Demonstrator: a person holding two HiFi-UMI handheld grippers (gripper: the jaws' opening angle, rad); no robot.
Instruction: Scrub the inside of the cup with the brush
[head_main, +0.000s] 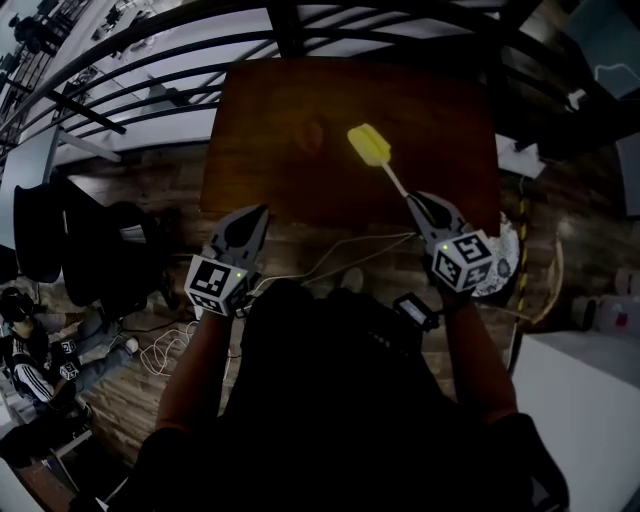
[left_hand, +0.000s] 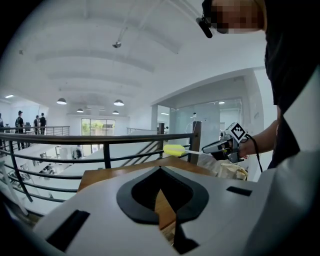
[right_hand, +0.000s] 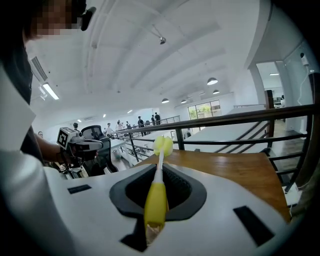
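Note:
A brush with a yellow sponge head (head_main: 368, 145) and a thin white stem sticks out over the brown wooden table (head_main: 300, 100). My right gripper (head_main: 417, 203) is shut on its yellow handle (right_hand: 156, 200), and the head (right_hand: 163, 146) points away from me. My left gripper (head_main: 252, 220) hovers at the table's near left edge, shut with nothing in it. In the left gripper view its jaws (left_hand: 160, 175) meet over the table (left_hand: 100, 176), and the brush head (left_hand: 174, 150) and right gripper (left_hand: 211, 148) show to the right. I see no cup in any view.
A black metal railing (head_main: 150, 60) runs behind and left of the table. A black office chair (head_main: 60, 230) and a seated person (head_main: 30, 345) are at the left. Cables (head_main: 165, 350) lie on the wooden floor. A pale crumpled bag (head_main: 503, 262) sits by the right gripper.

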